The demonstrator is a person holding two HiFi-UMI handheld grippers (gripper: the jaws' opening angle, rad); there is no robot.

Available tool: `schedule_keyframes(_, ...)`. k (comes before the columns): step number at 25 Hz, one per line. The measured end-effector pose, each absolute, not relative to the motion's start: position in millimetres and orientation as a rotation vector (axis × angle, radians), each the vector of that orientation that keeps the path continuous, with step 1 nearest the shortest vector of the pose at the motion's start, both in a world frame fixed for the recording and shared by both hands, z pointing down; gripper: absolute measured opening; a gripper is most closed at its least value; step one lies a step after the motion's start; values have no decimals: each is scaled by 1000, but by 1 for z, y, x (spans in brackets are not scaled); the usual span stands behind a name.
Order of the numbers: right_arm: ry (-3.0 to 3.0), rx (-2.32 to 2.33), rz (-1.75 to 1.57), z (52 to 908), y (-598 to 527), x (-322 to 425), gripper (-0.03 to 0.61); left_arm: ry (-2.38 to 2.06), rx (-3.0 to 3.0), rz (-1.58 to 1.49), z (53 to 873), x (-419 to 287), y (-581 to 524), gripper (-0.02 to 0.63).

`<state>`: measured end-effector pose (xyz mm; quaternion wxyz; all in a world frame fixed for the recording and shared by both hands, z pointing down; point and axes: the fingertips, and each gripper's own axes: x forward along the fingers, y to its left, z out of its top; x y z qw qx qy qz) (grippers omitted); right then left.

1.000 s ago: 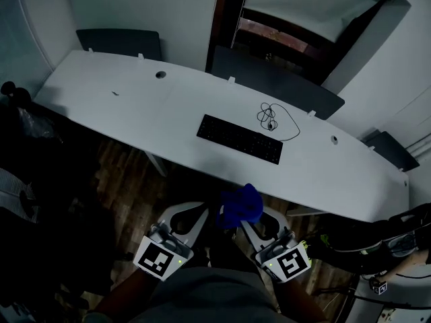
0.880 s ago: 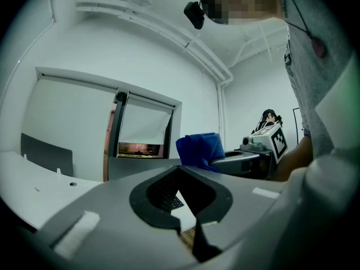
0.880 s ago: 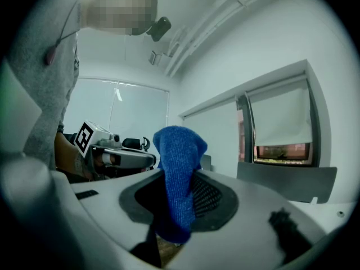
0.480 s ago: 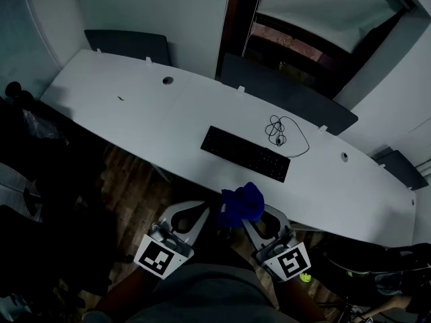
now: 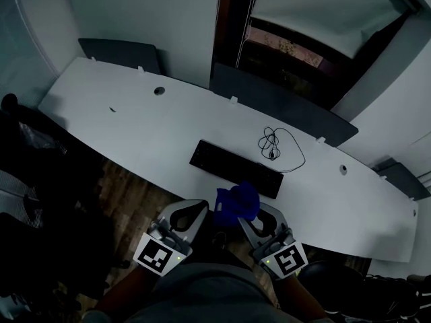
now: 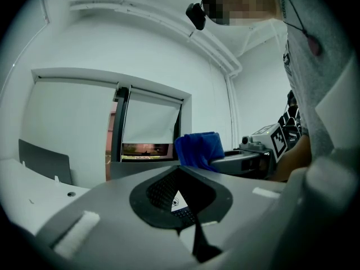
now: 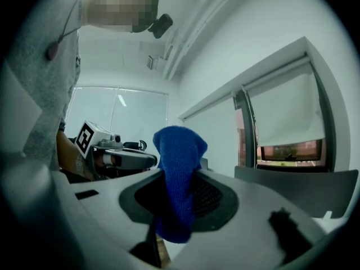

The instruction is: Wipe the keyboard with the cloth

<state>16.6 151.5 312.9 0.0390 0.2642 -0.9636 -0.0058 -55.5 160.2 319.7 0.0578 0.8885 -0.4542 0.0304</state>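
Note:
The black keyboard (image 5: 236, 169) lies on the long white desk (image 5: 128, 116), just beyond my two grippers. A blue cloth (image 5: 237, 202) bunches up out of my right gripper (image 5: 246, 215), which is shut on it; in the right gripper view the cloth (image 7: 178, 173) hangs down between the jaws of the right gripper (image 7: 175, 202). Held beside it to the left, my left gripper (image 5: 196, 215) is shut with nothing in it. In the left gripper view the left gripper (image 6: 183, 180) fills the bottom, with the cloth (image 6: 198, 148) behind it. Both grippers hover short of the desk's near edge.
A coiled black cable (image 5: 277, 143) lies on the desk right behind the keyboard. Dark panels (image 5: 121, 49) stand along the desk's far edge, with a window and blind (image 5: 316, 5) beyond. Wooden floor (image 5: 131, 187) shows below the near edge. Dark furniture (image 5: 30, 180) sits at left.
The desk and keyboard now sit closer to my grippers in the head view. Both grippers keep their pose, and the cloth stays in the right one.

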Motion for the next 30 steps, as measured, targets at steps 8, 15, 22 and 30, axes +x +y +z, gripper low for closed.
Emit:
schedule_keyframes(8, -2987, 771, 49, 315, 113, 34, 117, -1434, 2663, 111, 318, -39, 122, 8)
schedule_keyframes(15, -2965, 796, 78, 330, 85, 30, 117, -1442, 2648, 151, 334, -44, 94, 8)
schedule_keyframes(22, -2879, 895, 109, 353, 44, 13, 117, -1368, 2691, 166, 356, -64, 55, 8)
schedule_keyframes(30, -2731, 981, 137, 394, -15, -13, 117, -1264, 2735, 187, 375, -97, -7, 8)
